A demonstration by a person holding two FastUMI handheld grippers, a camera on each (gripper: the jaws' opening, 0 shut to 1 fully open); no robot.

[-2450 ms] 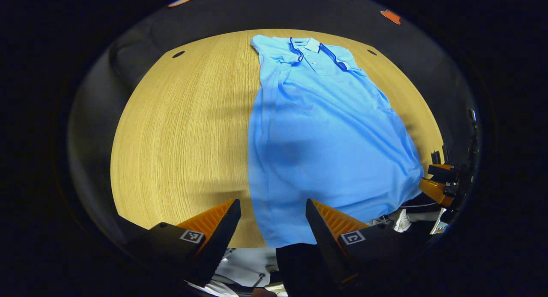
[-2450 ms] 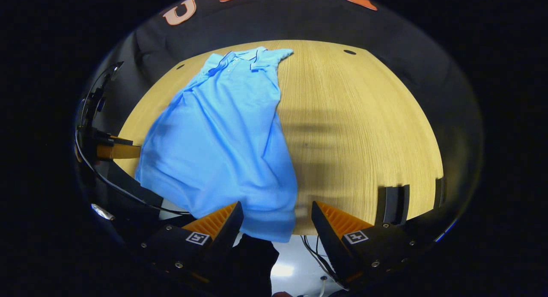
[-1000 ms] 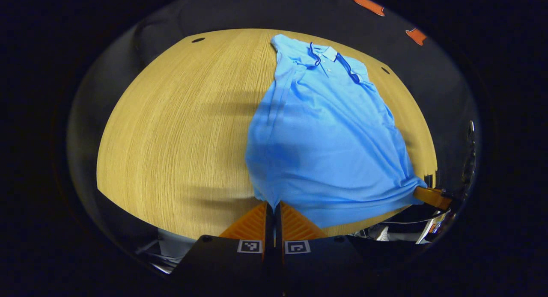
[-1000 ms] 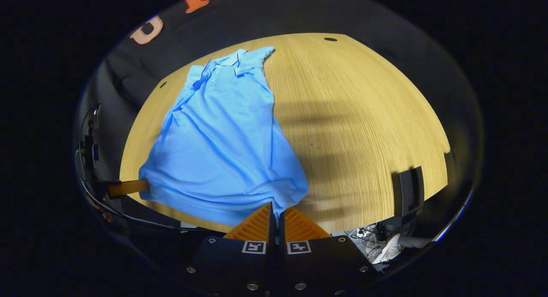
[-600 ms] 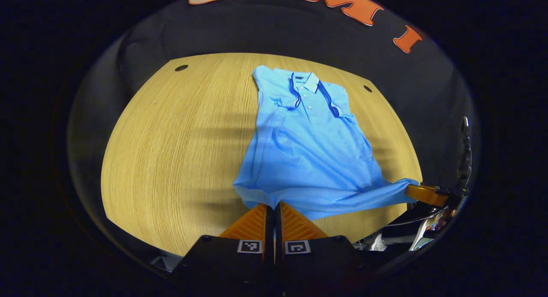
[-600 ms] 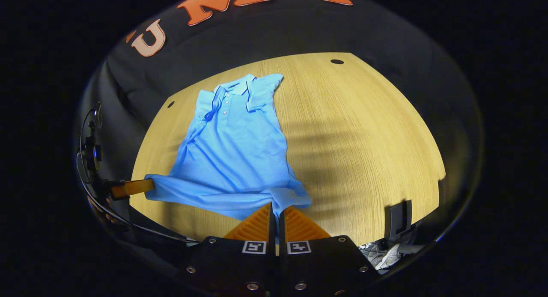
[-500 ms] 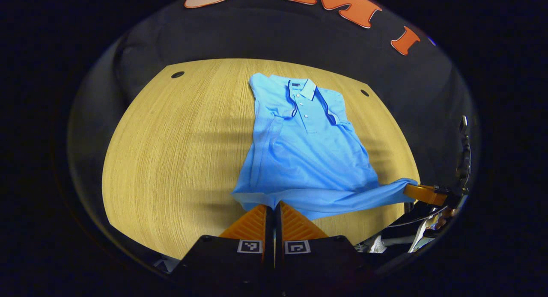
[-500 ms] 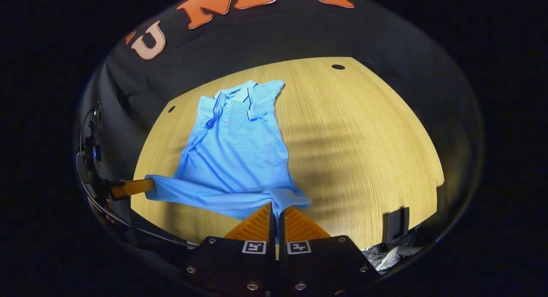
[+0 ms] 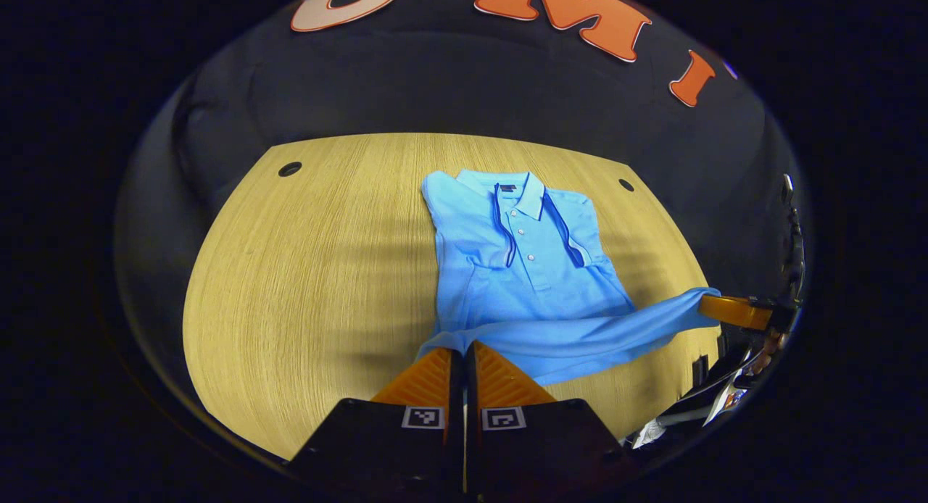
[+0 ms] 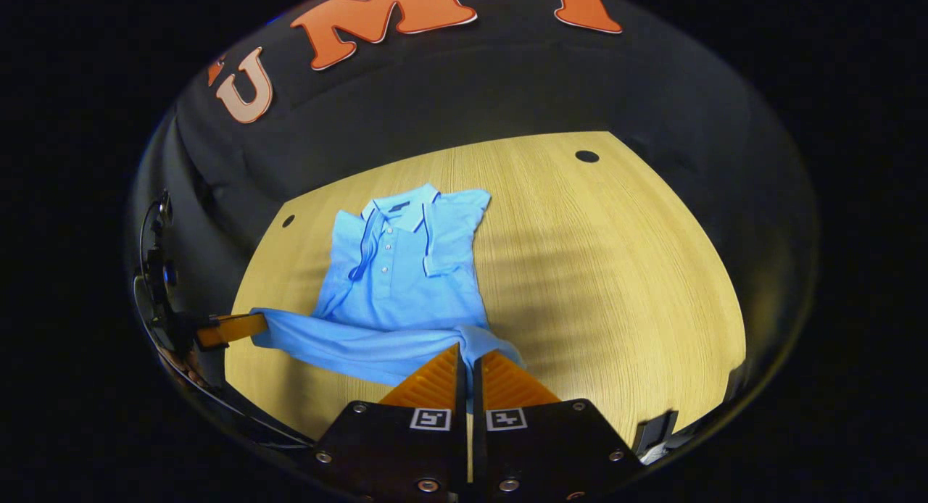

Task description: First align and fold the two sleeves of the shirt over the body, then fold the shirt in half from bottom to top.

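Shirt [image 9: 533, 271] hem now nearer the collar, each hand-held gripper [image 9: 464, 352] [image 10: 467, 354] clenched on a corner.

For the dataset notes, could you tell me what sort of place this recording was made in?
Probably a staged recording booth, not a home: a black cloth wall behind a bare wooden table with cable holes, and one blue polo shirt held by two handheld grippers.
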